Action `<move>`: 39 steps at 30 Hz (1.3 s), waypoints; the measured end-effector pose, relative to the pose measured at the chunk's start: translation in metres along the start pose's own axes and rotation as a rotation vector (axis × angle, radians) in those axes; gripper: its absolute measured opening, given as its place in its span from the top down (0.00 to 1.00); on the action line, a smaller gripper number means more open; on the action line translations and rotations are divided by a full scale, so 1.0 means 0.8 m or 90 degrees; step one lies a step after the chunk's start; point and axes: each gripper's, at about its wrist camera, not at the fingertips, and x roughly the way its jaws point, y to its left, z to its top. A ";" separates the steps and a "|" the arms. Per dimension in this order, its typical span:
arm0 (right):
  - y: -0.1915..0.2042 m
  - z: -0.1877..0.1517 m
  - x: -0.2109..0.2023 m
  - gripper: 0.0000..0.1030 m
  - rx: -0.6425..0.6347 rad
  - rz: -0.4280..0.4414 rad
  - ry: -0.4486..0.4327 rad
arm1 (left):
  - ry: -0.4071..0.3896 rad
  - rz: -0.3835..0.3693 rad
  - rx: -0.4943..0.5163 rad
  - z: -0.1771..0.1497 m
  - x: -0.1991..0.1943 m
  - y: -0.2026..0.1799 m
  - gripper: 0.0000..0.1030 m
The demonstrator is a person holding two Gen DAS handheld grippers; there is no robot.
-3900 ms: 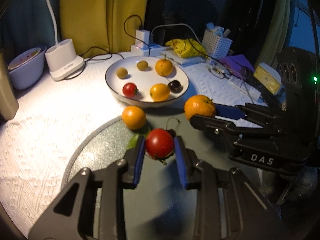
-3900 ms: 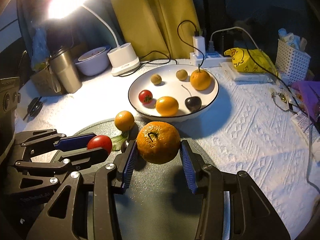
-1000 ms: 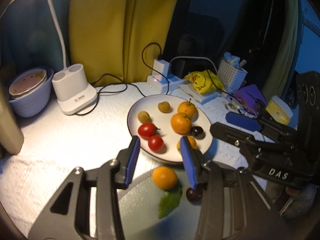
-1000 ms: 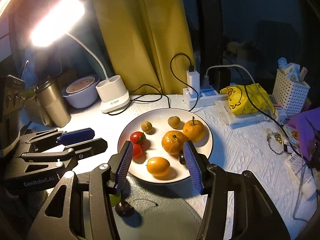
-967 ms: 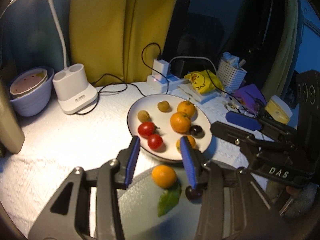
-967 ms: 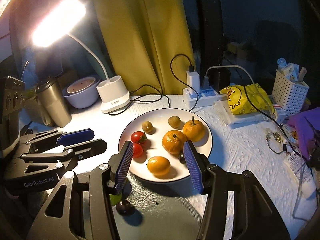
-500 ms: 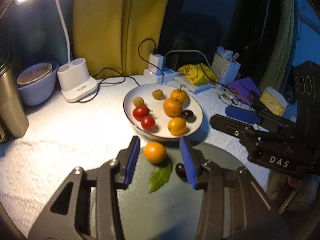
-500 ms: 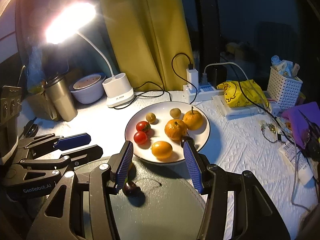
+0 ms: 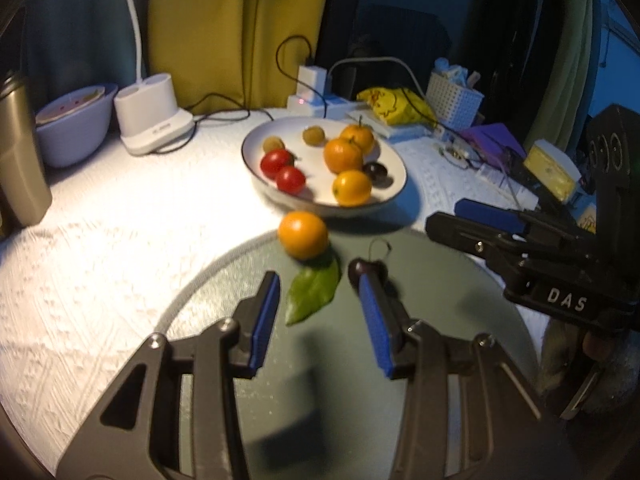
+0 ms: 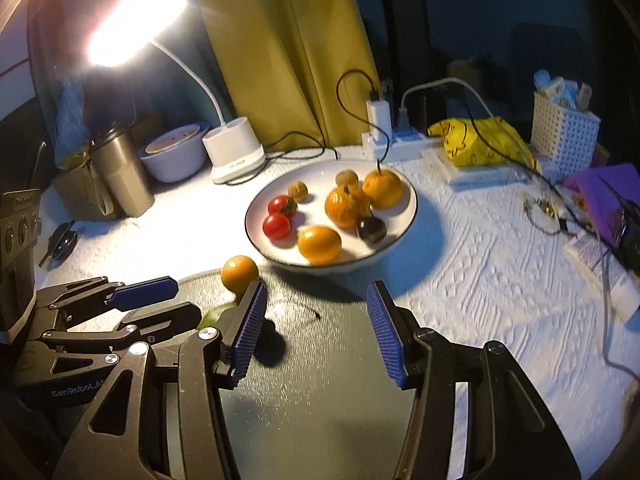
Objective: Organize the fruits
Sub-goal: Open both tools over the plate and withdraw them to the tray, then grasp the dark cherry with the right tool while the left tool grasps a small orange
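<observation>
A white plate (image 9: 249, 160) (image 10: 412, 200) holds two red tomatoes (image 10: 280, 216), three oranges, two small brown fruits and a dark cherry. One small orange (image 9: 303, 234) (image 10: 240, 272) lies on the edge of a dark round mat (image 9: 440, 320), with a green leaf (image 9: 314, 290) and a second cherry (image 9: 357, 269) beside it. My left gripper (image 9: 318, 280) (image 10: 188, 300) hovers open over the leaf, its right finger hiding part of that cherry. My right gripper (image 10: 315, 288) (image 9: 444, 216) stands open and empty over the mat, short of the plate.
A white lamp base (image 10: 236, 156), a pale bowl (image 10: 172, 156) and a metal tumbler (image 10: 120, 172) stand at the left. A power strip (image 10: 396, 140) with cables, a yellow bag (image 10: 480, 140), a white basket (image 10: 564, 132) and purple clutter (image 10: 600, 196) fill the back right.
Both grippers have drawn back from the plate and sunk toward the mat. The tomato and orange they held earlier now lie on the plate. The jaws stand as wide as before.
</observation>
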 end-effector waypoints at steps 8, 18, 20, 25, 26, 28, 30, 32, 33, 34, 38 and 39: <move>-0.005 -0.014 0.011 0.47 0.011 0.011 0.020 | 0.024 0.019 0.022 -0.005 0.014 -0.008 0.58; 0.024 -0.015 0.028 0.47 -0.015 0.055 0.053 | 0.027 0.025 -0.003 -0.008 0.011 0.014 0.58; 0.033 -0.017 0.035 0.47 -0.027 0.061 0.066 | 0.024 0.028 -0.009 -0.009 0.008 0.019 0.58; 0.047 -0.016 0.048 0.47 -0.039 0.060 0.090 | 0.019 0.027 -0.020 -0.008 0.005 0.029 0.58; 0.049 -0.015 0.050 0.47 -0.041 0.059 0.094 | 0.018 0.026 -0.022 -0.008 0.004 0.030 0.58; 0.053 -0.013 0.055 0.49 -0.049 0.059 0.106 | 0.016 0.026 -0.025 -0.007 0.003 0.034 0.58; 0.058 -0.013 0.060 0.55 -0.057 0.059 0.118 | 0.017 0.027 -0.027 -0.006 0.003 0.037 0.58; 0.061 -0.013 0.063 0.63 -0.060 0.055 0.126 | 0.017 0.027 -0.029 -0.005 0.004 0.039 0.58; 0.061 -0.012 0.064 0.64 -0.060 0.054 0.126 | 0.016 0.027 -0.029 -0.004 0.004 0.039 0.58; 0.061 -0.012 0.064 0.68 -0.061 0.053 0.126 | 0.015 0.027 -0.028 -0.003 0.005 0.038 0.58; 0.060 -0.011 0.063 0.70 -0.063 0.055 0.125 | 0.015 0.026 -0.022 0.003 0.008 0.035 0.58; 0.060 -0.011 0.061 0.70 -0.066 0.057 0.122 | 0.016 0.025 -0.020 0.005 0.009 0.034 0.58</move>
